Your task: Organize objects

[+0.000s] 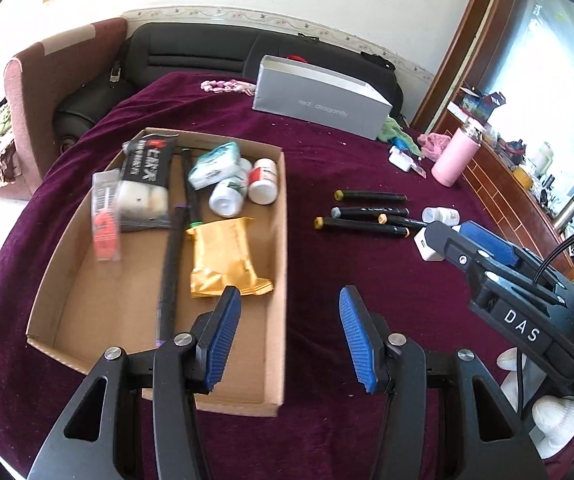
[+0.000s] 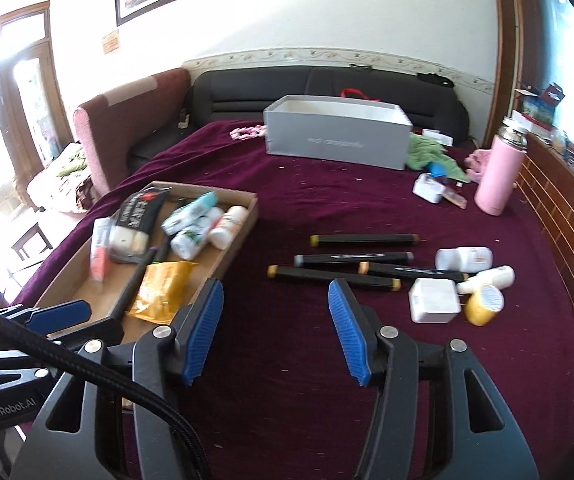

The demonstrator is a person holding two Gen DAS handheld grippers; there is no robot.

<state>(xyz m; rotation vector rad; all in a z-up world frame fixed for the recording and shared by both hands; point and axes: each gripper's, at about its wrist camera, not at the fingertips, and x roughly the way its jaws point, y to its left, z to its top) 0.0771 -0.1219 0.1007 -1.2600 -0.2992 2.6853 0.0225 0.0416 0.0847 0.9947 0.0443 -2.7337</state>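
Purple marker (image 1: 169, 276) lies half hidden behind left gripper (image 1: 290, 336).

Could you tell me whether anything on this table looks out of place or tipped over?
Yes: four black markers lie loose on the maroon cloth, outside the cardboard box. Beside them a white bottle lies toppled, next to a white charger.

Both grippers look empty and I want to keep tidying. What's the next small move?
Probably lower the right gripper, jaws open and empty, onto the nearest marker; four markers lie loose on the cloth beside the cardboard box.
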